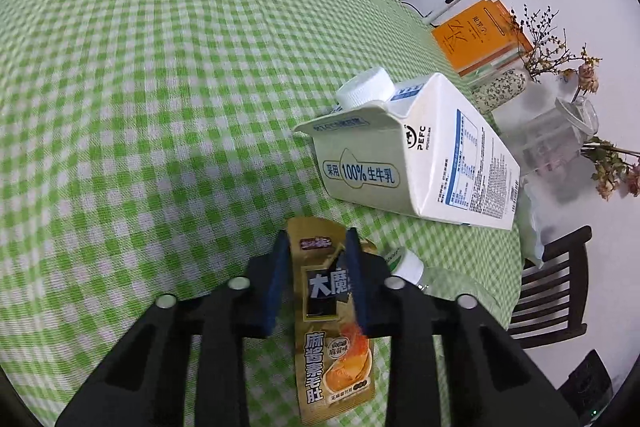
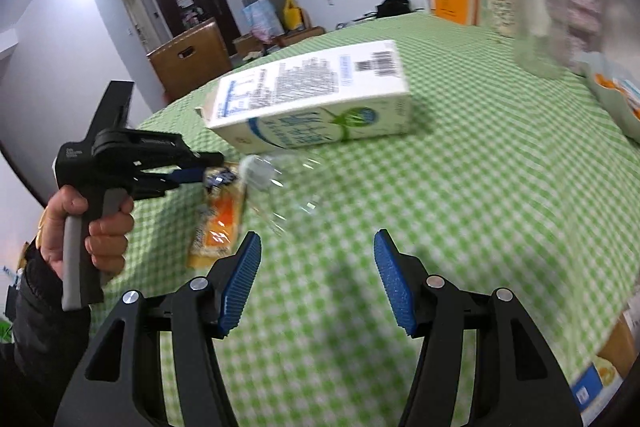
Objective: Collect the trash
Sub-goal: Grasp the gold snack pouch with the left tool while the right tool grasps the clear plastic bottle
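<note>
My left gripper [image 1: 317,239] is shut on a gold and orange snack wrapper [image 1: 332,339] and holds it over the green checked tablecloth [image 1: 140,87]. A white milk carton [image 1: 416,155] lies on its side just beyond it. A clear plastic bottle with a white cap [image 1: 408,265] lies to the right of the left gripper. In the right wrist view my right gripper [image 2: 318,247] is open and empty above the cloth. The left gripper [image 2: 200,173] holds the wrapper [image 2: 220,215] to its left, beside the clear bottle [image 2: 280,187] and in front of the carton [image 2: 316,99].
Orange books [image 1: 480,35], a patterned vase of dried flowers [image 1: 500,89] and a clear jar [image 1: 556,135] stand at the table's right edge. A dark chair [image 1: 552,287] stands beside the table. A bowl [image 2: 616,99] sits at the right.
</note>
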Demonstrator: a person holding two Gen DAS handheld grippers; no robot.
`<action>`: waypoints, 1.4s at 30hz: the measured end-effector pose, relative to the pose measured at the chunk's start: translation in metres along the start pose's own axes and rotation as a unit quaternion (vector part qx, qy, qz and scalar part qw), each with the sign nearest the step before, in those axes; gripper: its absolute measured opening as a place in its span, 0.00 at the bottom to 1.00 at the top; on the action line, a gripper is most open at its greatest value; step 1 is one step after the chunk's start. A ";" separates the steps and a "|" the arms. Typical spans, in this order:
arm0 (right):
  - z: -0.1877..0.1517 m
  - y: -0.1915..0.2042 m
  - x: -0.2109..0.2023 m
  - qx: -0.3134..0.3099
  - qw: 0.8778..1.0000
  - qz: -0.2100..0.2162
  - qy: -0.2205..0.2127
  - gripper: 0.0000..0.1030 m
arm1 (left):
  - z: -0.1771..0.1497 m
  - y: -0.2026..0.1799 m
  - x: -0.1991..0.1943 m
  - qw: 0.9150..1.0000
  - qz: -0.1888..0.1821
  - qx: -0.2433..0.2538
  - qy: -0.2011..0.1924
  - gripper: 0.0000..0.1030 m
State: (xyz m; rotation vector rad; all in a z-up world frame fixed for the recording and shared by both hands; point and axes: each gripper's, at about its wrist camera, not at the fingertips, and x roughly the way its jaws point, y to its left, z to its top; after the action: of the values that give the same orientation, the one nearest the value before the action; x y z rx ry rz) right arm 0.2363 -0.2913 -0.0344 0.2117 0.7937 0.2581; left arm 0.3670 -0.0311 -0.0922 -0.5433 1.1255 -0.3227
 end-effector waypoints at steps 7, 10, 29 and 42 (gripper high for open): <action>0.018 0.005 0.035 0.020 0.999 0.037 0.009 0.55 | 0.000 -0.004 -0.003 1.000 -0.013 0.006 -0.001 0.09; 0.022 0.000 0.046 0.036 0.998 0.044 0.011 0.46 | 0.002 -0.006 -0.009 1.000 -0.020 0.010 -0.003 0.05; 0.037 -0.007 0.067 0.016 0.998 0.061 0.009 0.18 | 0.004 -0.033 -0.065 0.996 -0.015 0.055 -0.064 0.00; 0.058 -0.007 0.087 0.013 0.995 0.099 0.017 0.36 | 0.000 -0.038 -0.082 0.995 -0.013 0.056 -0.078 0.00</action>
State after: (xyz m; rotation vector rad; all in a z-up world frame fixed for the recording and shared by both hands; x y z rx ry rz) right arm 0.3380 -0.2764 -0.0556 0.3125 0.8112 0.4389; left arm 0.3350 -0.0208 -0.0088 -0.4749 0.9440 -0.3579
